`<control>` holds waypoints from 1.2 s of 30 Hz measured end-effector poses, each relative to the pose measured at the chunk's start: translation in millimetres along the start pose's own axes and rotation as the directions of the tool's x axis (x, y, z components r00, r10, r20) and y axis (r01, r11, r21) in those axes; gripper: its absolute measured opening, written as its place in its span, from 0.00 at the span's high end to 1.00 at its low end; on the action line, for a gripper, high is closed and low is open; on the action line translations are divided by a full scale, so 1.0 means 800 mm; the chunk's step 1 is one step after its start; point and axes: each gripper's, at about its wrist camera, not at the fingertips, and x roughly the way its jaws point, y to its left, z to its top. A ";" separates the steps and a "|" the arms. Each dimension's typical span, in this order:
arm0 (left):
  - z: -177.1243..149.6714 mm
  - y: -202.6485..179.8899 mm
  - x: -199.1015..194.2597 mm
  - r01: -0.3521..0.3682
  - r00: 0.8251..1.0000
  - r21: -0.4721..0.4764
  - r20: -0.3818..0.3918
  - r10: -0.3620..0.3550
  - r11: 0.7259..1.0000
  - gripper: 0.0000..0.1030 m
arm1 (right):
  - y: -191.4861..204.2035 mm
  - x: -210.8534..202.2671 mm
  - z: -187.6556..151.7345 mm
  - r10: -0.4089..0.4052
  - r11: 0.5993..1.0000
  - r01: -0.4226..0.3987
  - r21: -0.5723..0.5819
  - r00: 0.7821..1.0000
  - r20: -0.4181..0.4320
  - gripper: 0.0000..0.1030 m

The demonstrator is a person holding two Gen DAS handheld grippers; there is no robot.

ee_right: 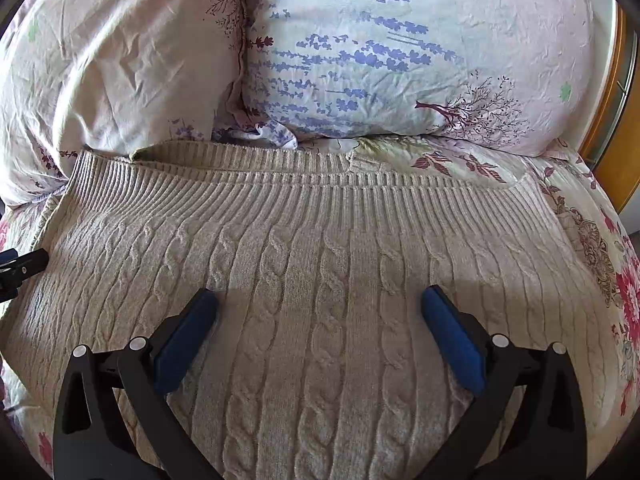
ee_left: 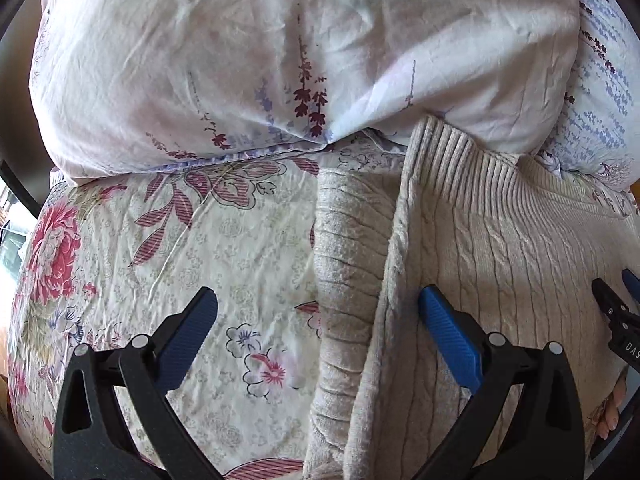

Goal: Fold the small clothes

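Note:
A beige cable-knit sweater [ee_right: 320,280] lies flat on the bed, its ribbed hem [ee_right: 304,184] toward the pillows. In the left wrist view the sweater [ee_left: 500,260] fills the right side, and a sleeve [ee_left: 344,280] lies folded along its left edge. My left gripper [ee_left: 318,300] is open and straddles that sleeve and edge without clamping anything. My right gripper [ee_right: 320,300] hovers open over the middle of the knit. The right gripper's tip [ee_left: 616,312] shows at the right edge of the left wrist view, and the left gripper's tip [ee_right: 20,268] shows at the left edge of the right wrist view.
A floral bedsheet [ee_left: 180,260] covers the bed. Two large pillows [ee_left: 240,60] [ee_right: 400,60] lie just past the sweater's hem. A wooden frame [ee_right: 616,100] runs along the far right. Part of a hand [ee_left: 612,412] shows low on the right.

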 end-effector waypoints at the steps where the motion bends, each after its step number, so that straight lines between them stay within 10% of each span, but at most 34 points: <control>1: 0.002 -0.002 0.003 0.020 1.000 0.010 -0.011 -0.020 1.000 0.03 | 0.000 0.000 0.000 0.000 1.000 0.000 0.000 1.000 0.000 0.01; 15: 0.040 0.011 0.022 0.311 0.948 -0.051 -0.060 -0.314 0.949 0.57 | 0.000 0.001 0.001 0.000 1.000 0.000 0.000 1.000 0.000 0.01; 24: 0.027 -0.003 -0.003 0.338 0.940 -0.076 -0.015 -0.340 0.938 0.82 | 0.001 0.002 -0.002 0.001 1.000 -0.001 0.000 1.000 0.002 0.01; 36: 0.048 -0.102 -0.095 0.598 0.801 -0.094 0.090 -0.591 0.796 0.87 | 0.002 -0.011 0.000 -0.055 0.991 0.057 -0.117 0.998 0.021 0.01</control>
